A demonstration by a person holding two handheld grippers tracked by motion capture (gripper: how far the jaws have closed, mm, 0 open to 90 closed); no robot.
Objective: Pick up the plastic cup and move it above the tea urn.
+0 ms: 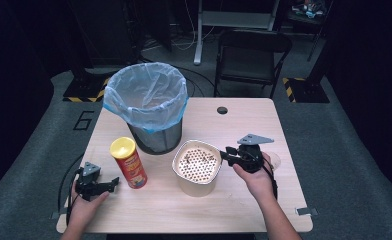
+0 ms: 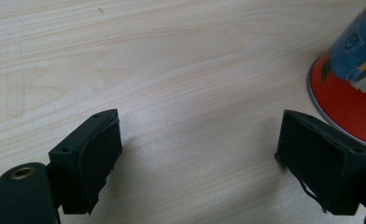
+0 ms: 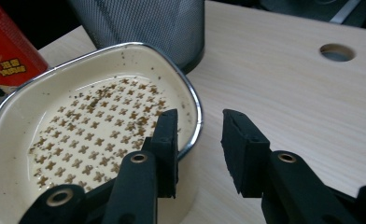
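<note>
I am straddling the cream container's right rim with my right gripper's narrowly parted jaws; my left gripper is idling wide on the desk.

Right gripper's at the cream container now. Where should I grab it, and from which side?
Take the container by its metal-edged rim on the side facing the right gripper. The wall is thin and upright, and the open fingers already straddle it, one inside, one outside. Probably just lower slightly and close.

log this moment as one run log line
right claw: open, straddling bowl rim | left claw: open, beside can | bin: upright
</note>
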